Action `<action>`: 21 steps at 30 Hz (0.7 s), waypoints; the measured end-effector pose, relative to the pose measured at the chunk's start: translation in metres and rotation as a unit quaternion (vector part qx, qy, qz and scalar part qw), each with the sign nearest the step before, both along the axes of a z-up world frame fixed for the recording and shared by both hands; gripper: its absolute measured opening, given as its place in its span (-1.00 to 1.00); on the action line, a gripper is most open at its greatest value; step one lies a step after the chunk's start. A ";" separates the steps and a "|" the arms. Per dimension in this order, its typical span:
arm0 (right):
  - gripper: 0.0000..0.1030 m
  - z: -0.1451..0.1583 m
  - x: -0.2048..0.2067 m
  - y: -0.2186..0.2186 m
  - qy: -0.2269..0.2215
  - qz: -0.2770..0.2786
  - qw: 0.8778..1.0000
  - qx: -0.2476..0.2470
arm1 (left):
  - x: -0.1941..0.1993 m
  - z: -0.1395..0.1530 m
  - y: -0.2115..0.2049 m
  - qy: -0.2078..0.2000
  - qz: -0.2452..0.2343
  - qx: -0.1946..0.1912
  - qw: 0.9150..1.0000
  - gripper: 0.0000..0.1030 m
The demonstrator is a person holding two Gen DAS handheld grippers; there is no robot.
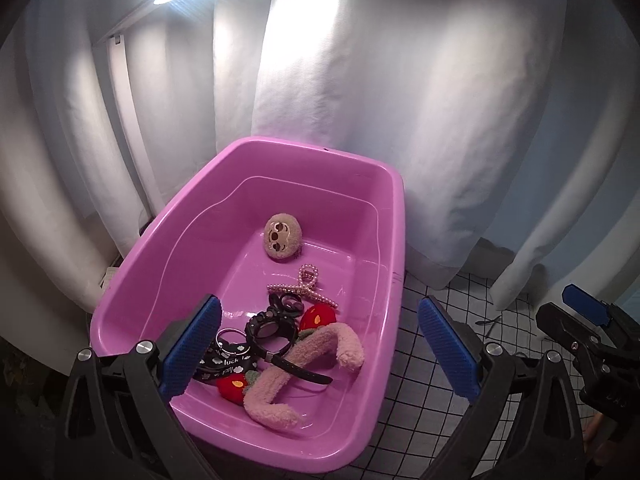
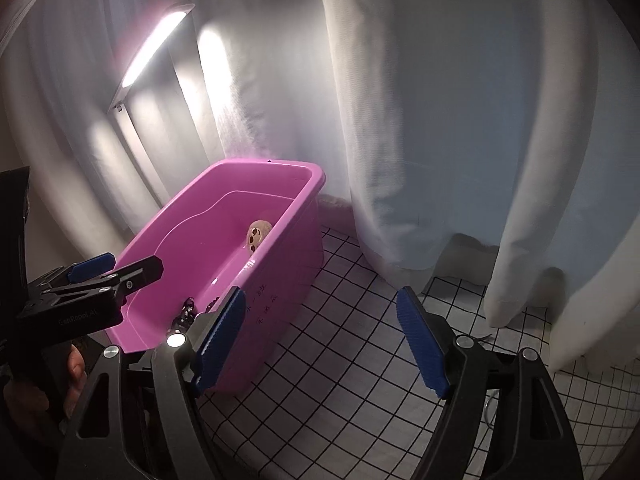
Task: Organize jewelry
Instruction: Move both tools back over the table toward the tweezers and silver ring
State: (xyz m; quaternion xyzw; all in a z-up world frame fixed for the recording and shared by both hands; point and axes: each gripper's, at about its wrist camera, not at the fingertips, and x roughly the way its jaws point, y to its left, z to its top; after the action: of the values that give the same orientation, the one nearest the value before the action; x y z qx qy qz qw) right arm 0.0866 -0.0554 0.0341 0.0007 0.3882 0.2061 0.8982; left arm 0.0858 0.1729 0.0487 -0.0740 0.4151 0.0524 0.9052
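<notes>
A pink plastic tub (image 1: 168,264) holds the accessories: a beige plush face clip (image 1: 281,235), a pearl claw clip (image 1: 304,286), a black watch (image 1: 272,330), a red strawberry clip (image 1: 318,316), a fuzzy pink headband (image 1: 292,376) and a black printed strap (image 1: 226,362). My left gripper (image 1: 320,344) is open and empty above the tub's near end. My right gripper (image 2: 324,340) is open and empty over the checked cloth (image 2: 340,380), just right of the tub (image 2: 288,264). The plush clip (image 2: 256,236) shows inside.
White curtains (image 1: 360,100) hang close behind the tub. A lamp bar (image 2: 154,50) glows at the upper left. The checked tablecloth (image 1: 432,400) spreads right of the tub. The other gripper shows at the edge of each view (image 1: 592,320) (image 2: 100,280).
</notes>
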 end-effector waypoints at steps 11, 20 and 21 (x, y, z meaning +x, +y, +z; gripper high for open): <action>0.44 -0.048 -0.049 -0.169 0.047 -0.119 0.992 -0.023 | -0.012 -0.021 -0.134 0.003 -0.081 -0.012 0.997 0.88; 0.44 -0.107 -0.064 -0.230 0.095 -0.145 0.985 -0.013 | 0.003 -0.073 -0.200 0.037 -0.114 0.004 0.993 0.88; 0.44 -0.113 -0.064 -0.232 0.101 -0.146 0.984 -0.009 | 0.005 -0.080 -0.204 0.042 -0.117 0.008 0.992 0.88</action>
State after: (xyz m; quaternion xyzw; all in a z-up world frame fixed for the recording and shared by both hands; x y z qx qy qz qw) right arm 0.0229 -0.2878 -0.0788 0.0698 0.4742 0.0678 0.8750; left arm 0.0907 -0.0311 -0.0317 -0.0152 0.4578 -0.0472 0.8877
